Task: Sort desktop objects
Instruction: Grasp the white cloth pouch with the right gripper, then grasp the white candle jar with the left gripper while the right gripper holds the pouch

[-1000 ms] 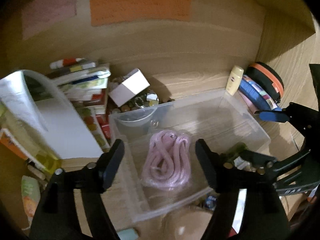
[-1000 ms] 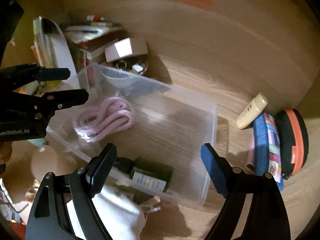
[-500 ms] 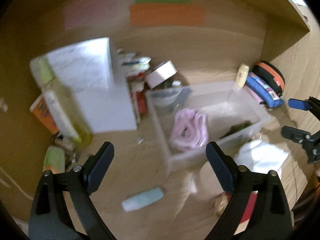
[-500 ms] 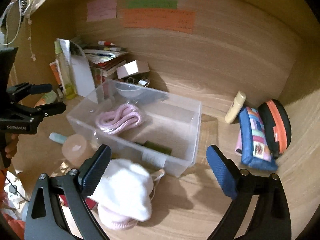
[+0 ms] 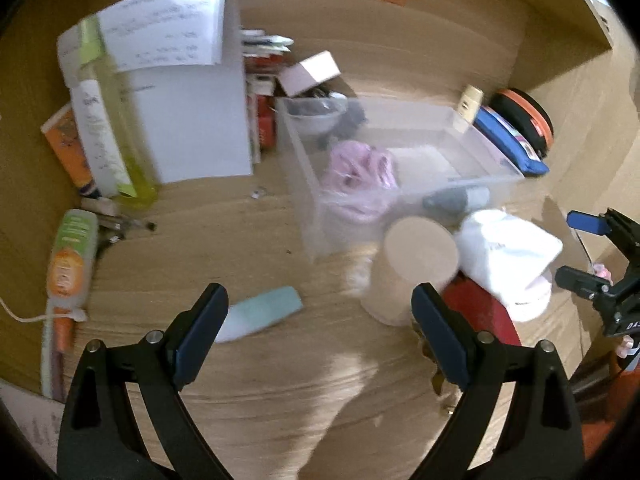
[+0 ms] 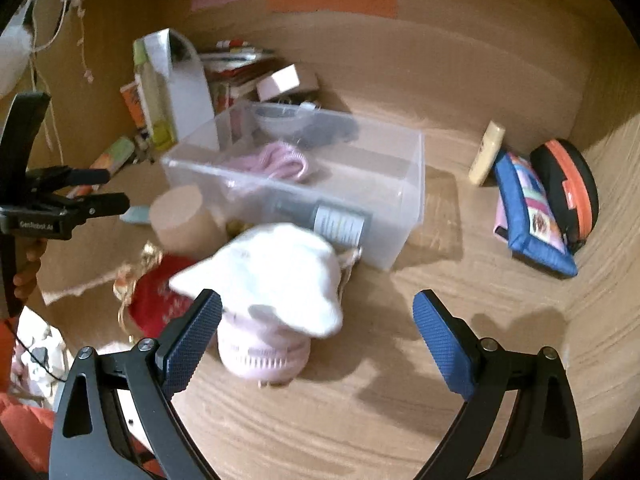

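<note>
**Both grippers wide, nothing held**

We see left gripper spread wide, empty, above bare desk near a teal tube. Right gripper also wide, empty, over a white cloth. Clear bin behind holds pink cord and dark bottle.

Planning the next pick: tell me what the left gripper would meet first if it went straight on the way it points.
Most likely the bare wooden desktop. The open left gripper points down at it, with the teal tube just beside its left finger and the tan cylinder by its right finger. Depth is unclear.
</note>
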